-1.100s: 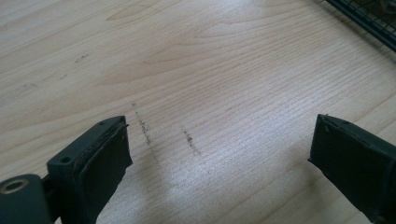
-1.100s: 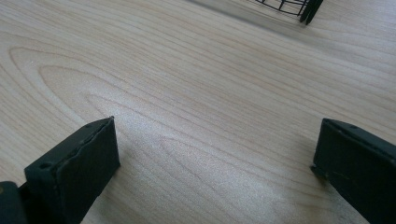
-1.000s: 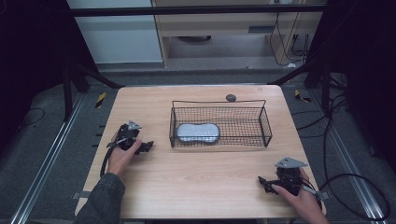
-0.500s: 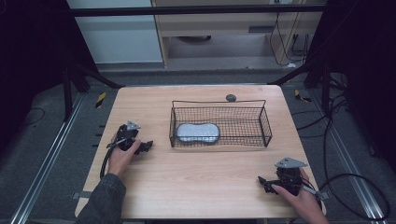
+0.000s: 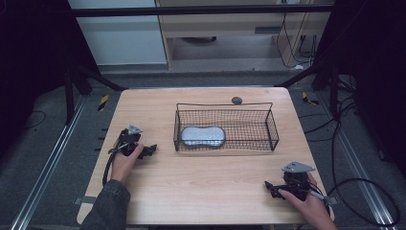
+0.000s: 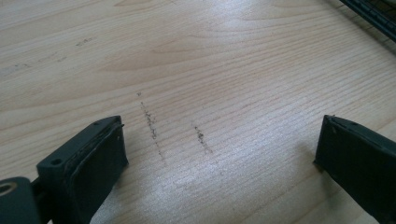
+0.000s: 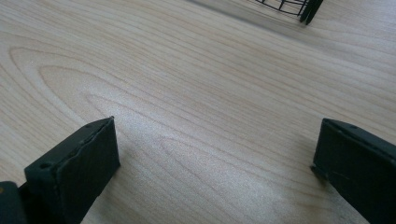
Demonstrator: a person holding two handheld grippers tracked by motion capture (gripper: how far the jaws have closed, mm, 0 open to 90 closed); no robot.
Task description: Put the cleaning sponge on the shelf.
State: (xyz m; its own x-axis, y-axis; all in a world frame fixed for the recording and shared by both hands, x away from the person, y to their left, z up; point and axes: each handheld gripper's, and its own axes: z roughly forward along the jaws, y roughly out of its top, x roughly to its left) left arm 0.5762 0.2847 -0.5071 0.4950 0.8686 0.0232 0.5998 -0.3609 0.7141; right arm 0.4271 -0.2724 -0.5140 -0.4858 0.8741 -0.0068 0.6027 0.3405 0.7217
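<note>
Both hands rest low, left tongs and right tongs with jaws spread wide, holding nothing.

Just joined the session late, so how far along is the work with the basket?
Done, by the look of it: a grey oblong pad already lies inside the wire basket. In hand: nothing; the left tongs and right tongs rest open on the table. Possibly left: a small dark object behind the basket.

A black wire basket stands upright mid-table, a grey peanut-shaped pad lying flat inside its left part.
</note>
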